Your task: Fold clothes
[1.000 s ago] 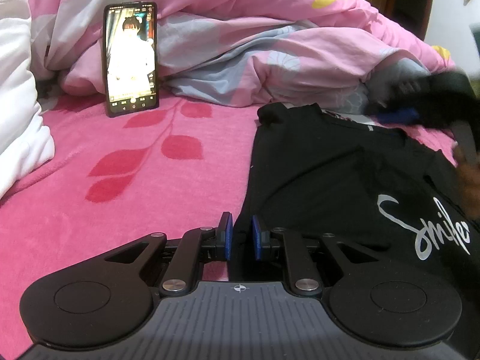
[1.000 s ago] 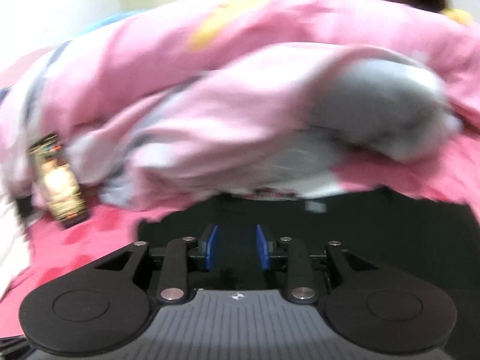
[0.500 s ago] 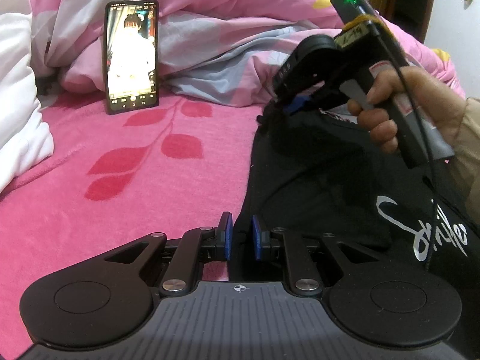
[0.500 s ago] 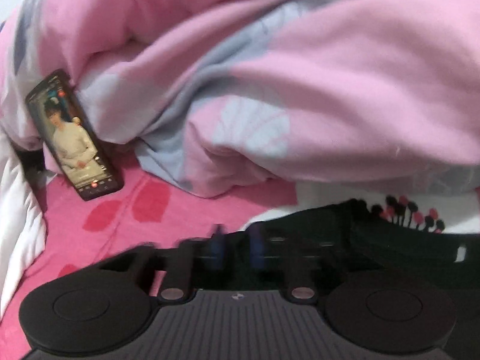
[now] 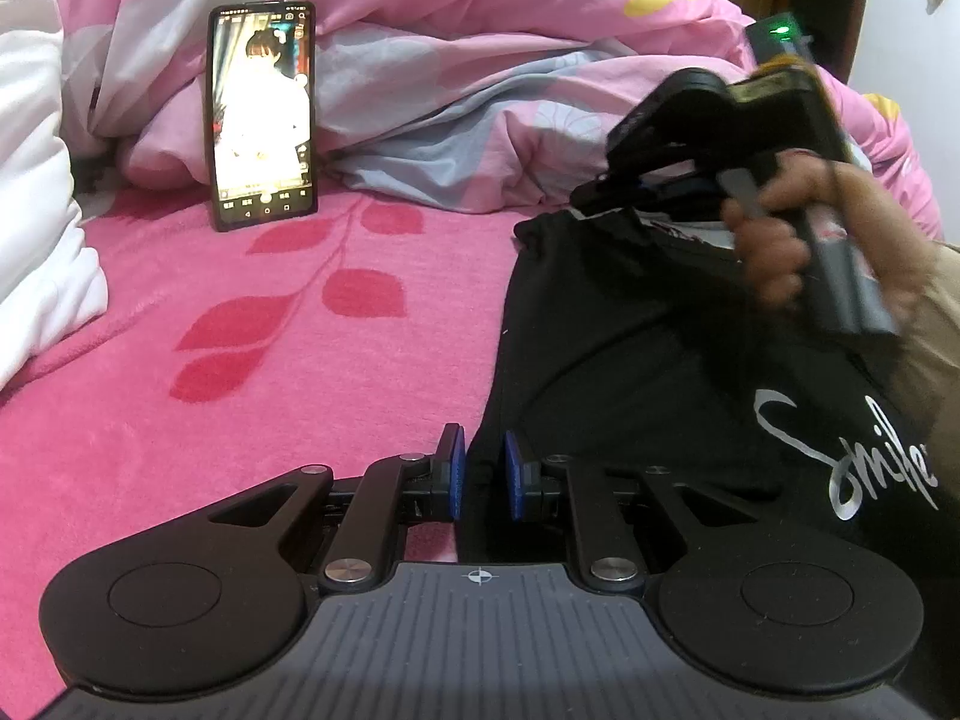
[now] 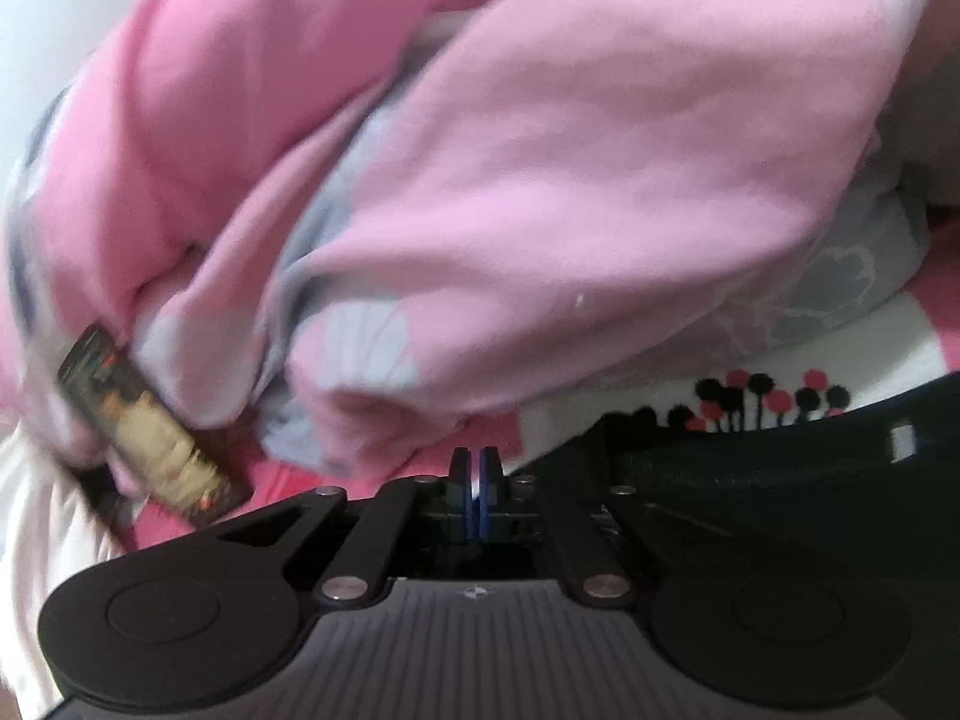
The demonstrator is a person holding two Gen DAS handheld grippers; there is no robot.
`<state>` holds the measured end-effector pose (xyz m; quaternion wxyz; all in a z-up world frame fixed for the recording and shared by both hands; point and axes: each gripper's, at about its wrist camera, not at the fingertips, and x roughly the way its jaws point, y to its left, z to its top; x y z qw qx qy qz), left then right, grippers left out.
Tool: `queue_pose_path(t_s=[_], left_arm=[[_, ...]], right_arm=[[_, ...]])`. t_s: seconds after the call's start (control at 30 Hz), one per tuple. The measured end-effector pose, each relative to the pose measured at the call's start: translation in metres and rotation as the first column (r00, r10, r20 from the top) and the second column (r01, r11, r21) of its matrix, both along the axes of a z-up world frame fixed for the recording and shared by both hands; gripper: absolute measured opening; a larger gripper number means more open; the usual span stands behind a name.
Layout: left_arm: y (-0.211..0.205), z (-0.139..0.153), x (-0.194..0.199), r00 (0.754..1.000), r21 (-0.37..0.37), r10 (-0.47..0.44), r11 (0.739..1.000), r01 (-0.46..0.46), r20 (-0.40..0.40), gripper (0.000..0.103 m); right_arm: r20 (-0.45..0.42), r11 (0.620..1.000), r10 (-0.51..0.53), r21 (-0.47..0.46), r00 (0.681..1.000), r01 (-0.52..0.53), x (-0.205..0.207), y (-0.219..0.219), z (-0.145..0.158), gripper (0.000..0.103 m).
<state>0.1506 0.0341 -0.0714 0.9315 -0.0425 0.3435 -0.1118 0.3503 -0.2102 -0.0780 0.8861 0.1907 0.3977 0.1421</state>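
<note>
A black T-shirt point(image 5: 630, 360) with white "Smile" lettering point(image 5: 840, 450) lies on the pink bedsheet point(image 5: 240, 372). My left gripper point(image 5: 482, 468) is shut on its near left edge, with black cloth between the blue pads. My right gripper point(image 5: 648, 189), held by a hand point(image 5: 798, 240), sits at the shirt's far left corner, where the fabric rises up to its fingertips. In the right wrist view the right gripper point(image 6: 476, 480) is closing its last bit, pads almost touching. The shirt's collar area point(image 6: 780, 480) lies just right of it.
A phone point(image 5: 262, 114) with a lit screen leans against the bunched pink and grey duvet point(image 5: 480, 60) at the back, and shows in the right wrist view as well point(image 6: 150, 444). A white pillow point(image 5: 36, 210) lies at the left.
The right gripper came in from the right to the shirt's far corner, dropped lower and closed its pads from apart to nearly touching. The left gripper kept still on the shirt's edge.
</note>
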Motion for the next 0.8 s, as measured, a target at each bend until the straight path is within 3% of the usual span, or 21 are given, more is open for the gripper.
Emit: queue_pose_path(t_s=[0.07,0.23,0.33,0.43,0.5,0.57,0.67,0.73,0.8], left_arm=[[-0.001,0.000,0.000,1.000,0.002,0.001,1.000,-0.001,0.000,0.016],[-0.002,0.001,0.000,1.000,0.009,0.001,1.000,-0.001,0.002,0.016],[-0.001,0.001,0.000,1.000,0.008,0.001,1.000,-0.001,0.003,0.016],[-0.001,0.000,-0.001,1.000,0.008,0.001,1.000,-0.001,0.005,0.016],[-0.001,-0.001,-0.001,1.000,0.009,0.000,1.000,0.000,0.005,0.016],[0.000,-0.001,-0.001,1.000,0.009,0.000,1.000,0.000,0.006,0.016],[0.000,-0.001,0.000,1.000,0.004,0.000,1.000,0.000,0.005,0.016],[0.000,-0.001,0.000,1.000,0.003,0.000,1.000,0.000,0.006,0.016],[0.000,-0.001,0.000,1.000,0.004,0.000,1.000,0.000,0.007,0.016]], right_arm=[[0.016,0.998,0.030,-0.063,0.999,-0.029,-0.008,0.003,0.003,0.016],[0.086,0.965,0.148,-0.228,0.985,-0.126,-0.014,0.034,0.019,0.024],[0.108,0.907,0.259,-0.370,0.960,-0.203,-0.014,0.065,0.025,0.041],[0.039,0.831,0.328,-0.486,0.944,-0.269,-0.008,0.093,0.013,0.040],[0.010,0.794,0.309,-0.554,0.951,-0.252,0.002,0.100,0.000,0.039],[0.039,0.811,0.233,-0.560,0.972,-0.172,0.014,0.091,-0.005,0.038],[0.117,0.875,0.065,-0.484,0.991,0.000,0.024,0.061,0.003,0.037],[0.123,0.926,0.028,-0.378,0.992,0.020,0.021,0.042,0.009,0.037],[0.125,0.949,0.022,-0.314,0.992,0.019,0.012,0.028,0.014,0.037]])
